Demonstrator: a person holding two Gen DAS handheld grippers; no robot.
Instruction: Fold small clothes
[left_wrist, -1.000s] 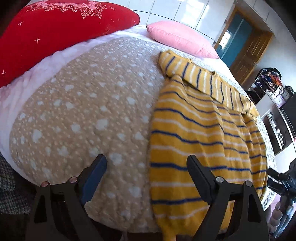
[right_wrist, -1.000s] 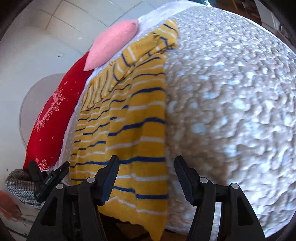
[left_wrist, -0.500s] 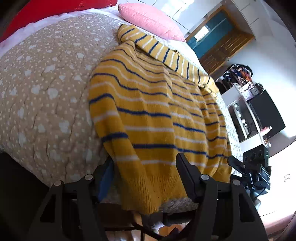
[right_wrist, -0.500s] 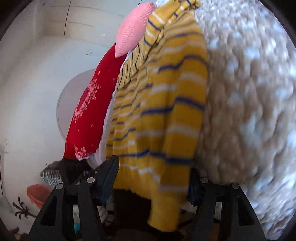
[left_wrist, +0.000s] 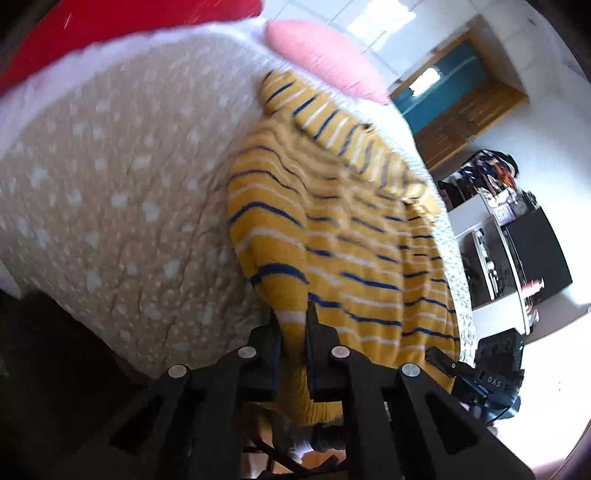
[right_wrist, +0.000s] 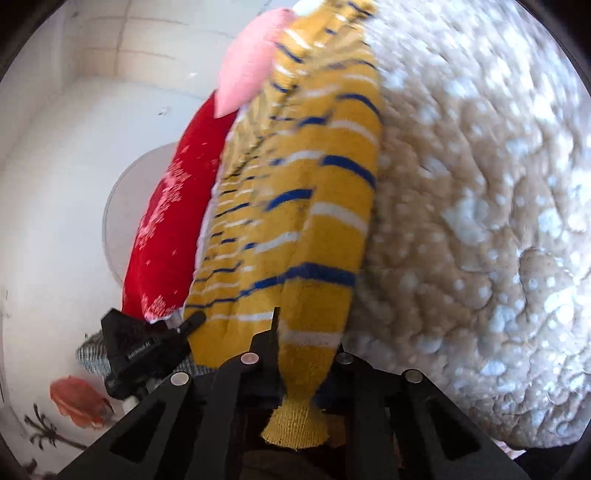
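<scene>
The yellow sweater (left_wrist: 343, 236) with blue and white stripes lies on the bed (left_wrist: 110, 206), spread over a tan quilt dotted with white, its hem hanging off the near edge. The left gripper (left_wrist: 295, 332) is clenched on the hem at one lower corner, with knit bunched between its black fingers (left_wrist: 314, 325) and a fringe of hem dangling below. The right gripper (right_wrist: 306, 339) is likewise clamped on the other lower corner, a tongue of ribbed hem sticking out beneath its fingers (right_wrist: 271, 339). The sweater runs away from both grippers toward a pink pillow (left_wrist: 325, 59) at the head of the bed, with a sleeve folded across the upper part. A red pillow (right_wrist: 173, 221) with white pattern lies beside the pink one. Both views are motion-blurred.
</scene>
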